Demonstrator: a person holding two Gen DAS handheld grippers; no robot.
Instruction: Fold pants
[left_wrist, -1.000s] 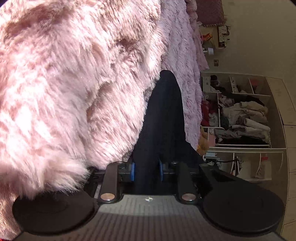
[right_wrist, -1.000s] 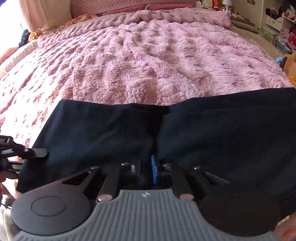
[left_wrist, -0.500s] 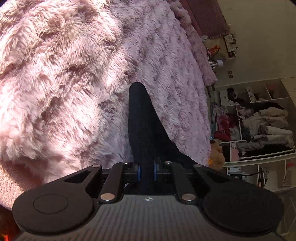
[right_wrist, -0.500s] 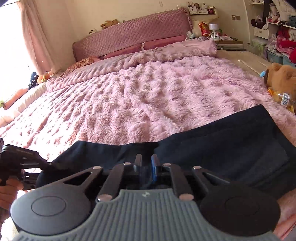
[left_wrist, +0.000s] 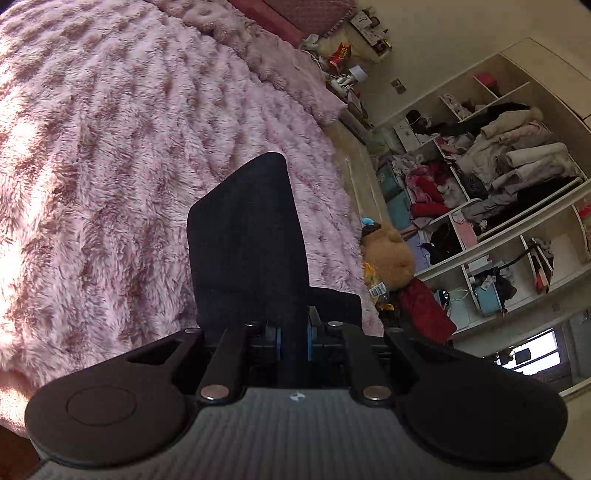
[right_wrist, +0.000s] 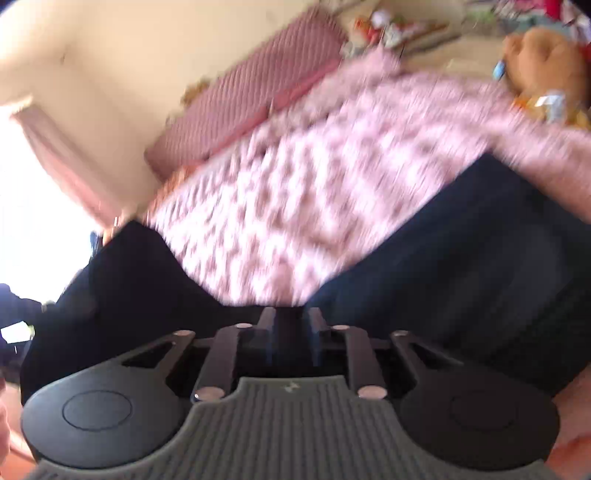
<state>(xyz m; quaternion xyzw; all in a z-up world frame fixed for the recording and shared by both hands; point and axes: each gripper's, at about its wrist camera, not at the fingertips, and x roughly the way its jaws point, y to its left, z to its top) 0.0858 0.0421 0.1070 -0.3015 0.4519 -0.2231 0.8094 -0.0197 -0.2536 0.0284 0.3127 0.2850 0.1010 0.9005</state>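
The dark navy pants (left_wrist: 247, 240) hang between my two grippers above the pink fluffy bed cover (left_wrist: 110, 147). My left gripper (left_wrist: 293, 341) is shut on an edge of the pants, which rise as a dark flap ahead of its fingers. My right gripper (right_wrist: 290, 332) is shut on another part of the pants (right_wrist: 461, 266), which spread to both sides of it; this view is blurred by motion. The left gripper (right_wrist: 14, 306) shows dimly at the far left of the right wrist view.
The bed's pink headboard (right_wrist: 251, 88) and pillows are at the far end. A brown teddy bear (left_wrist: 388, 254) sits beside the bed. Open shelves (left_wrist: 498, 177) full of clothes stand along the wall. A nightstand with small items (left_wrist: 347, 70) is near the headboard.
Both grippers have lifted the pants up off the bed cover. The right wrist view has tilted and swung fast, so it is blurred. The left view now looks along the bed from higher up.
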